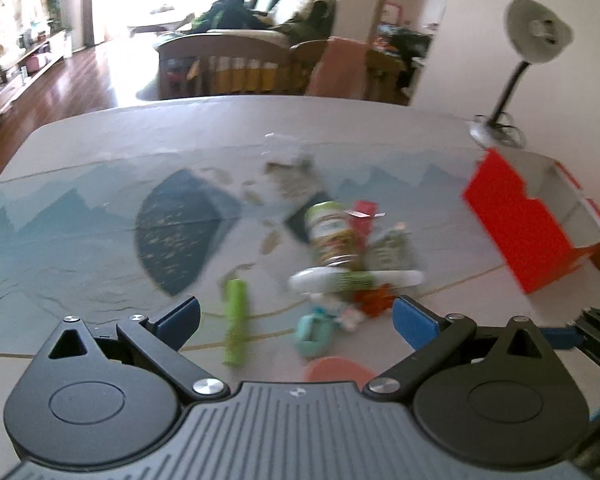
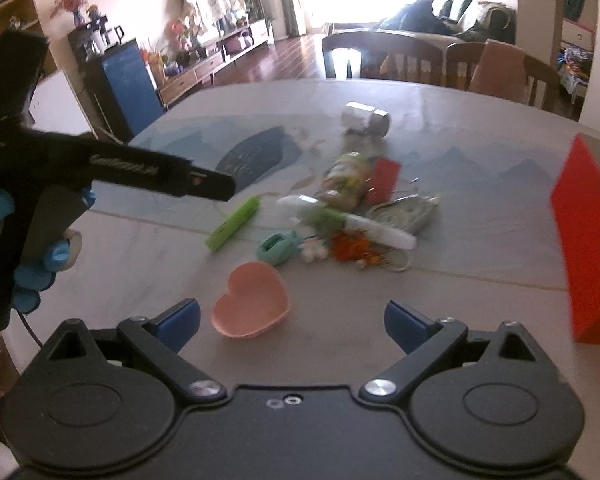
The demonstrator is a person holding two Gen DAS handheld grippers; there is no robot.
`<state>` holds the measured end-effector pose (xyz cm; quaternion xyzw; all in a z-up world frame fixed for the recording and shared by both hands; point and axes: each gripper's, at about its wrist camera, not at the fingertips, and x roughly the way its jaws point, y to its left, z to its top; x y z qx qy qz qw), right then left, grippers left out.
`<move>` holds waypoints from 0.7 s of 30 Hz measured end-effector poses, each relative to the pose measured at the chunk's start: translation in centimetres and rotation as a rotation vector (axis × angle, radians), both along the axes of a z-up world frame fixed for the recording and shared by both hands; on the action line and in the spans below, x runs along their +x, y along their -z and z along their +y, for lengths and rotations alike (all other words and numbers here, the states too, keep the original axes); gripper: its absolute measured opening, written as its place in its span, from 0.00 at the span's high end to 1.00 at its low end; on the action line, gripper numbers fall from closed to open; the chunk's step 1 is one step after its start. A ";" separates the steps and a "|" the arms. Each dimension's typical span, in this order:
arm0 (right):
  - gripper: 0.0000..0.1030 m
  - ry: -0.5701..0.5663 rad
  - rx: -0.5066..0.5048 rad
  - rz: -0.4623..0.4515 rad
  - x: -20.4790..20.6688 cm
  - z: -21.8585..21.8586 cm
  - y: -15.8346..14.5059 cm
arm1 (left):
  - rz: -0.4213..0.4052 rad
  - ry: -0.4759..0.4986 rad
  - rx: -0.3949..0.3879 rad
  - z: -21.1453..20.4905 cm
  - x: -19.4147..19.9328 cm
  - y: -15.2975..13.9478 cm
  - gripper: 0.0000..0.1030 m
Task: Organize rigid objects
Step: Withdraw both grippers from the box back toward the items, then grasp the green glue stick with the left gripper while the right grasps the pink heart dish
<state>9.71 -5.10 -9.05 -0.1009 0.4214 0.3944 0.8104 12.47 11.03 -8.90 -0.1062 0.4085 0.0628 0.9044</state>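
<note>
A pile of small items lies mid-table: a green marker (image 1: 236, 324) (image 2: 233, 223), a labelled jar (image 1: 331, 232) (image 2: 346, 180) on its side, a white-and-green tube (image 1: 356, 279) (image 2: 348, 220), a teal clip (image 1: 312, 332) (image 2: 278, 247), a pink heart-shaped bowl (image 2: 251, 306) (image 1: 334, 369) and orange bits (image 2: 350, 250). A red open box (image 1: 532, 220) (image 2: 584, 248) stands at the right. My left gripper (image 1: 296, 320) is open above the marker and clip. My right gripper (image 2: 292, 322) is open just behind the pink bowl. Both are empty.
A white-and-silver roll (image 2: 366, 119) lies farther back on the table (image 1: 80, 220). A desk lamp (image 1: 532, 40) stands at the back right. Chairs (image 2: 384, 56) line the far edge. The left gripper's body (image 2: 60, 184) shows at the left of the right wrist view.
</note>
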 end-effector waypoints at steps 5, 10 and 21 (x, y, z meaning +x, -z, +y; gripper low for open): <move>0.05 -0.008 -0.035 0.006 -0.3 2.9 1.6 | 0.029 -0.041 0.005 2.2 0.4 2.8 0.00; 0.08 0.002 -0.083 0.017 -0.2 5.2 3.4 | 0.058 -0.050 0.023 3.2 1.1 5.2 0.00; 0.19 0.049 -0.131 0.049 -0.1 7.4 5.5 | 0.075 -0.022 0.051 3.4 2.3 8.0 0.00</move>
